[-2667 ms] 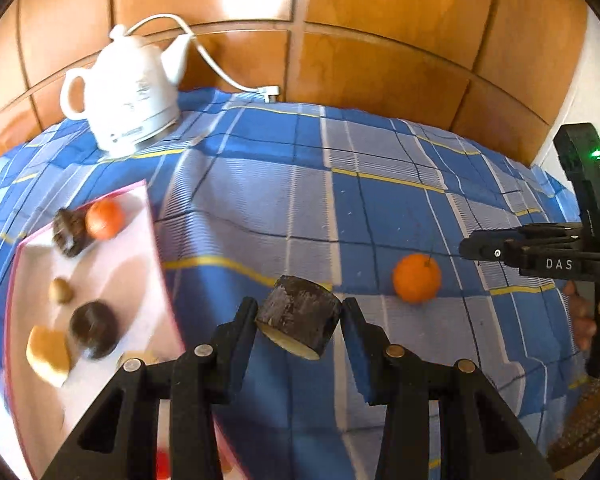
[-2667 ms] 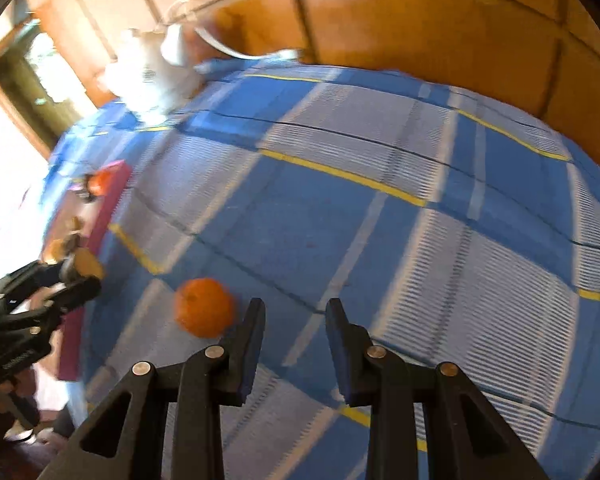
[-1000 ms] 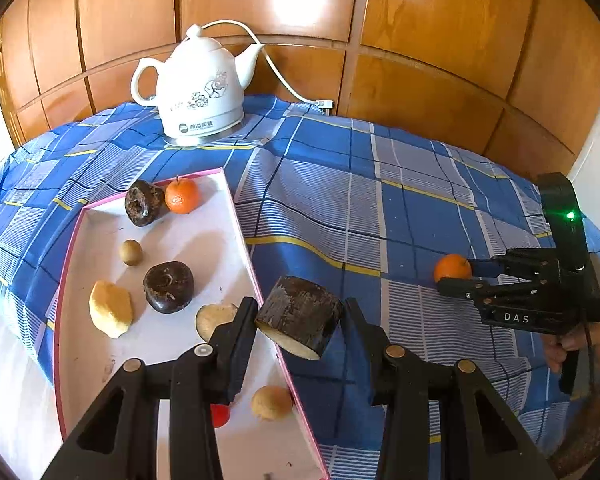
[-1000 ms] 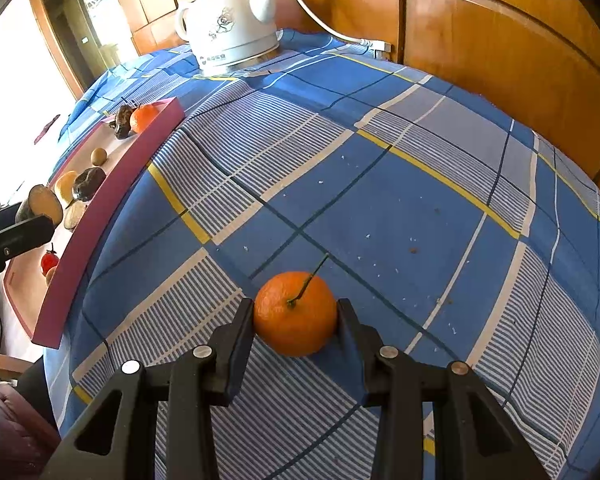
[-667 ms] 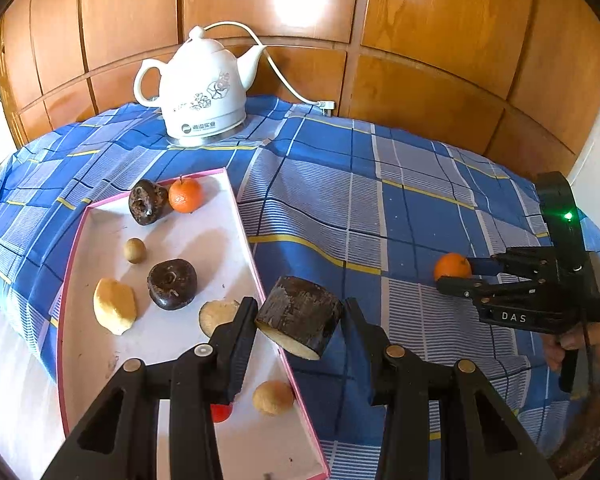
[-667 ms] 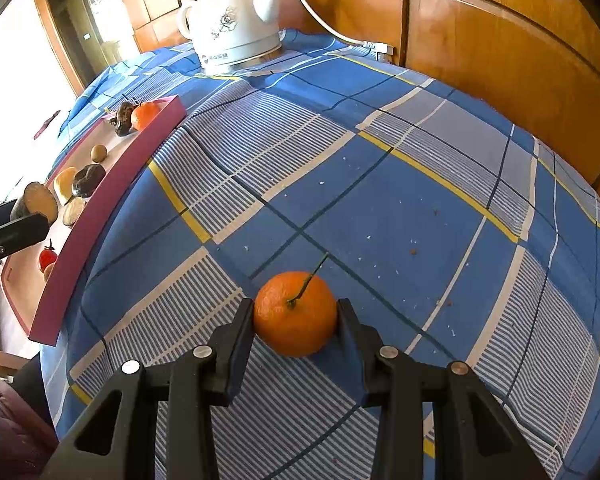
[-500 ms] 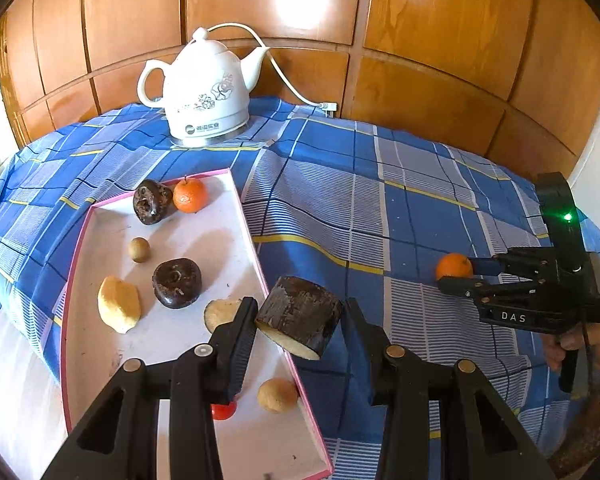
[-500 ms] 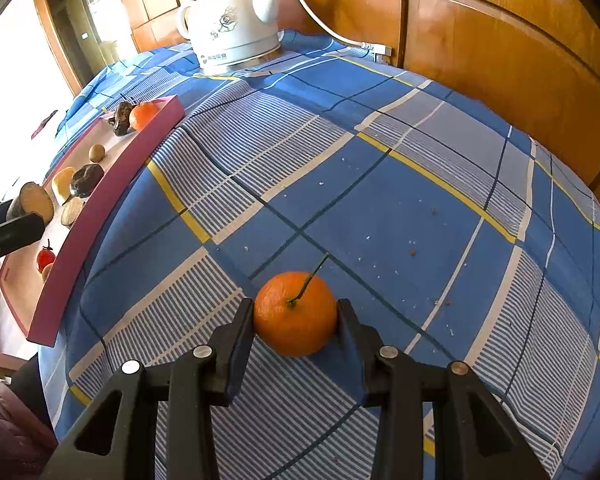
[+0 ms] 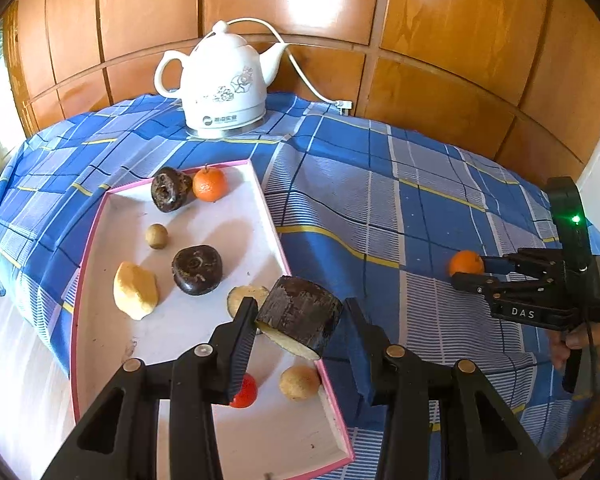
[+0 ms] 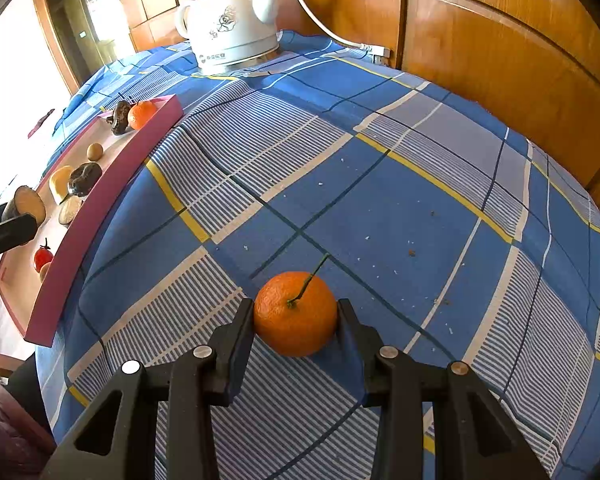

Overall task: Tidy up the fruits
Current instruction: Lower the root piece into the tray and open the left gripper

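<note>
Left gripper (image 9: 300, 318) clamps a dark cut fruit chunk (image 9: 298, 314) above the tray (image 9: 260, 200) edge; right gripper (image 10: 296, 320) pinches the orange (image 10: 295, 314), right of the tray.

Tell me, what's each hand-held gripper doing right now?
Left hand-held gripper shut on dark cut fruit chunk, above pink tray's edge. Right hand-held gripper shut on tangerine, on the tablecloth. Nothing in the way.

Your left wrist view looks down over the pink tray (image 9: 100, 216) from close above. Your right wrist view looks low across the table (image 10: 380, 200). Both views share the white kettle (image 9: 224, 84) and the tray.
</note>
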Demonstrator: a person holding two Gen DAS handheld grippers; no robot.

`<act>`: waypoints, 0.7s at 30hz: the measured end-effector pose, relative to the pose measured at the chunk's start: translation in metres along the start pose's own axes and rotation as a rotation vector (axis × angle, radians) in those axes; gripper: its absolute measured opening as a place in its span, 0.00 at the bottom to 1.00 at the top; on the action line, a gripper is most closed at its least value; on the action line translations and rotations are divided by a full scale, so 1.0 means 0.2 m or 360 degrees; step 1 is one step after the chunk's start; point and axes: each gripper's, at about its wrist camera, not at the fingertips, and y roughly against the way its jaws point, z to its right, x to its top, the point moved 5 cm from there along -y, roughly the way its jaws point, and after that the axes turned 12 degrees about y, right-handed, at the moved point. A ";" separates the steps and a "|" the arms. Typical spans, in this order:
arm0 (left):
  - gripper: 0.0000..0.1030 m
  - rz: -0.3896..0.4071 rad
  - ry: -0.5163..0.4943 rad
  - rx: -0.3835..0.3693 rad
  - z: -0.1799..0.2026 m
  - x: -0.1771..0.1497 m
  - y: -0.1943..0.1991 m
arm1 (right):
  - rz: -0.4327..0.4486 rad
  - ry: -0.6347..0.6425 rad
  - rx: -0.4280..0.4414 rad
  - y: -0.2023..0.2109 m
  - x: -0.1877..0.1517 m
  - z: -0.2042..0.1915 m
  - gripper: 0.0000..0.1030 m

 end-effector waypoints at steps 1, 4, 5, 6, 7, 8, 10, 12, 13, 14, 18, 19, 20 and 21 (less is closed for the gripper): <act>0.42 0.0003 0.0012 0.0003 -0.02 0.01 0.01 | -0.0001 0.0003 -0.0001 0.00 0.00 0.00 0.39; 0.42 0.0028 0.0080 0.0038 -0.13 0.04 0.04 | -0.0002 0.0007 -0.0002 0.00 0.00 0.00 0.39; 0.42 0.0034 0.0119 0.0053 -0.18 0.05 0.05 | -0.0002 0.0009 -0.0002 0.00 0.00 0.00 0.39; 0.42 0.0038 0.0186 0.0072 -0.26 0.07 0.06 | -0.0002 0.0011 -0.0001 0.00 0.00 0.00 0.39; 0.42 0.0040 0.0239 0.0085 -0.32 0.08 0.07 | -0.0002 0.0014 0.0001 0.00 0.00 0.00 0.39; 0.42 0.0039 0.0295 0.0100 -0.38 0.08 0.08 | -0.0002 0.0016 0.0003 0.00 0.00 0.00 0.39; 0.42 0.0030 0.0427 0.0128 -0.52 0.08 0.09 | -0.0003 0.0019 0.0003 0.00 0.00 0.00 0.39; 0.42 0.0016 0.0524 0.0143 -0.62 0.07 0.09 | -0.0004 0.0019 0.0003 0.00 0.00 0.00 0.39; 0.42 0.0005 0.0566 0.0145 -0.65 0.06 0.09 | -0.0004 0.0018 0.0003 0.00 0.00 0.00 0.39; 0.42 -0.0004 0.0588 0.0142 -0.67 0.05 0.08 | -0.0004 0.0019 0.0002 0.00 0.00 0.00 0.39; 0.42 -0.0050 0.0569 0.0100 -0.64 0.02 0.02 | -0.0005 0.0015 0.0007 0.00 0.00 0.00 0.39; 0.42 -0.0060 0.0546 0.0099 -0.62 0.03 0.00 | -0.0005 0.0012 0.0007 0.00 0.00 0.00 0.39; 0.42 -0.0071 0.0525 0.0093 -0.60 0.03 -0.03 | -0.0005 0.0013 0.0007 0.00 0.00 0.00 0.39; 0.42 -0.0080 0.0509 0.0086 -0.59 0.03 -0.05 | -0.0006 0.0015 0.0005 0.00 0.00 0.00 0.39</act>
